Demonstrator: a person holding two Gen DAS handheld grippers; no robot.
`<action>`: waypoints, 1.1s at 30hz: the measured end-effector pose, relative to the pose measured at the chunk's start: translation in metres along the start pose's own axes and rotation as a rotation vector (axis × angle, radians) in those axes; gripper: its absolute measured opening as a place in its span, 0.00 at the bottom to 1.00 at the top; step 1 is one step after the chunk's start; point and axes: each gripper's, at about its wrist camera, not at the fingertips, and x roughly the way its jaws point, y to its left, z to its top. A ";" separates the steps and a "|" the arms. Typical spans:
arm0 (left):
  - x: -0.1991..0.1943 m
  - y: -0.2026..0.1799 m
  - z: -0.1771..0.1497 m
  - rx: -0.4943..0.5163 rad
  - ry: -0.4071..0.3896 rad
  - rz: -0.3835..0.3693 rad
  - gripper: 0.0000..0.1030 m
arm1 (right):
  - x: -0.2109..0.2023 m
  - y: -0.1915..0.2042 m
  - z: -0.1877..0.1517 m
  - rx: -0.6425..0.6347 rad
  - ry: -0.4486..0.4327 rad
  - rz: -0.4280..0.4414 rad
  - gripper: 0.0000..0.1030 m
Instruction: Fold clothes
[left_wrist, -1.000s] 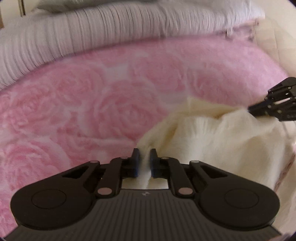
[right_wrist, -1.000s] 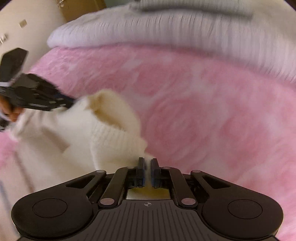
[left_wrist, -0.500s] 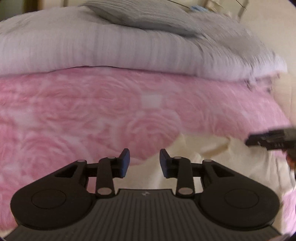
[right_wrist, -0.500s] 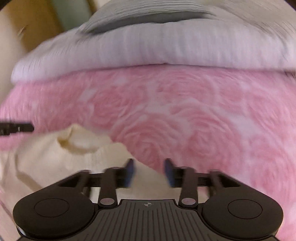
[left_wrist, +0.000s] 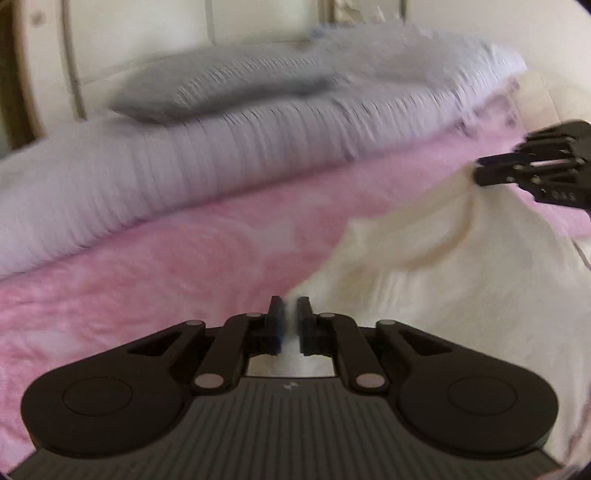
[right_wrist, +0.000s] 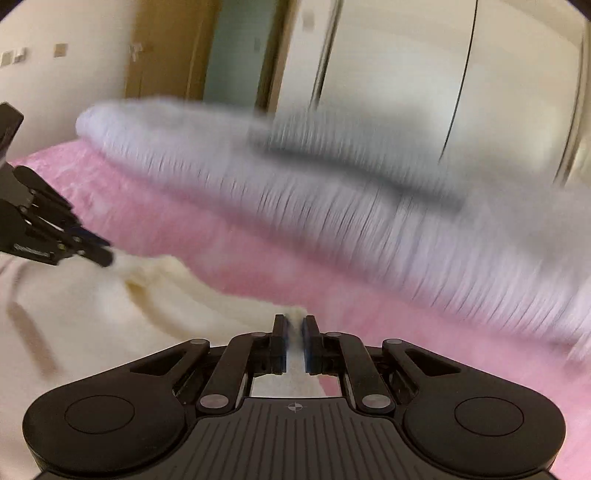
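A cream knitted sweater (left_wrist: 461, 280) hangs stretched between my two grippers above a pink rose-patterned blanket (left_wrist: 147, 280). My left gripper (left_wrist: 290, 308) is shut on one edge of the sweater, with cloth showing between its pads. At the right of the left wrist view, my right gripper (left_wrist: 480, 173) pinches the other edge. In the right wrist view my right gripper (right_wrist: 294, 326) is shut on the sweater (right_wrist: 110, 314), and my left gripper (right_wrist: 105, 256) holds it at the far left. Both views are motion-blurred.
A pale lilac ribbed duvet (left_wrist: 184, 166) lies across the back of the bed with a grey pillow (left_wrist: 229, 88) on top. Behind it are a cream wall, a wooden door frame (right_wrist: 166, 48) and white wardrobe doors (right_wrist: 424, 74).
Both grippers opened half a second ago, then shut on the sweater again. Both have since tilted up and lifted it, so the wall and wardrobe now show.
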 end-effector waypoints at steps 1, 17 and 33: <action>-0.005 0.000 -0.002 -0.010 -0.028 0.023 0.17 | -0.008 0.007 -0.001 -0.044 -0.063 -0.048 0.08; 0.012 -0.038 -0.020 0.106 0.178 -0.095 0.06 | 0.024 0.013 -0.034 0.259 0.430 0.014 0.22; -0.091 -0.033 -0.049 -0.120 0.198 0.026 0.08 | -0.099 0.049 -0.063 0.408 0.463 -0.038 0.23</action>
